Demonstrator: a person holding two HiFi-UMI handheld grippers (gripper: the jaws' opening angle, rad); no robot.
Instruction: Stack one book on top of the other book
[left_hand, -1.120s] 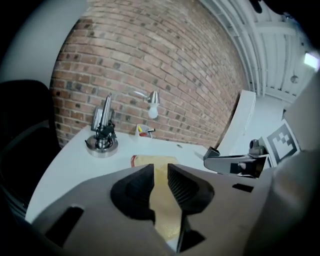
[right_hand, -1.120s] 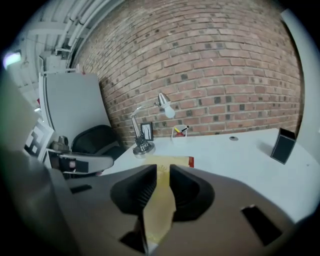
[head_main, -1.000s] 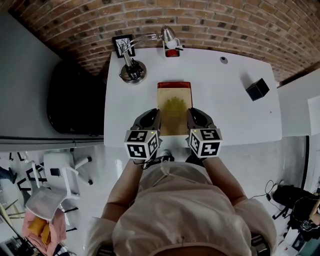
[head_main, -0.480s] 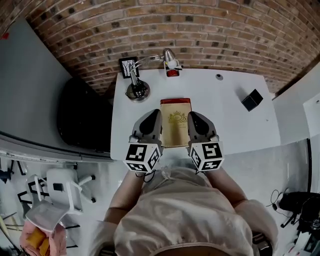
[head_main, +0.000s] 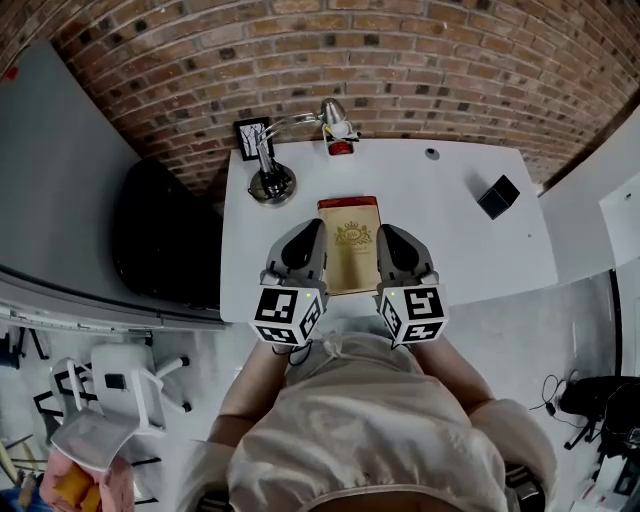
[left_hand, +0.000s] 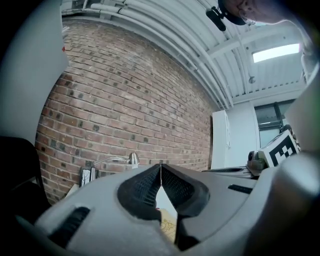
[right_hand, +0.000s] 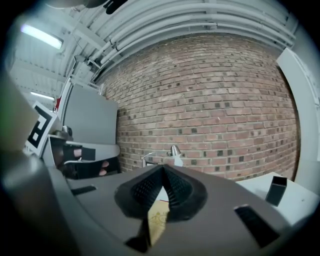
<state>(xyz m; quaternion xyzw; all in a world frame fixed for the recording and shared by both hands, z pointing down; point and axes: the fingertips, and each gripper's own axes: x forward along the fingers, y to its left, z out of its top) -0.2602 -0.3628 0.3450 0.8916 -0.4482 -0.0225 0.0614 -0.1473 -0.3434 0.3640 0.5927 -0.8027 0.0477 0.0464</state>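
A tan book with a gold emblem (head_main: 352, 245) lies flat on the white table (head_main: 450, 240). The red edge of a second book (head_main: 348, 202) shows under its far end. My left gripper (head_main: 308, 230) hovers over the tan book's left side and my right gripper (head_main: 390, 232) over its right side, both raised off the table and pointing roughly level. In the left gripper view the left gripper (left_hand: 161, 171) is shut with nothing between its pads, and a strip of tan book (left_hand: 168, 226) shows below. The right gripper (right_hand: 163, 172) is likewise shut and empty above the book (right_hand: 157, 220).
A chrome desk lamp (head_main: 270, 182) and a small framed picture (head_main: 250, 136) stand at the table's far left, with a red object (head_main: 342, 148) by the lamp head. A black cube (head_main: 498, 196) sits far right. A dark chair (head_main: 165, 240) stands left of the table.
Both grippers have risen from the table beside the tan book, which stays lying where it was. In the last half second they hardly moved.
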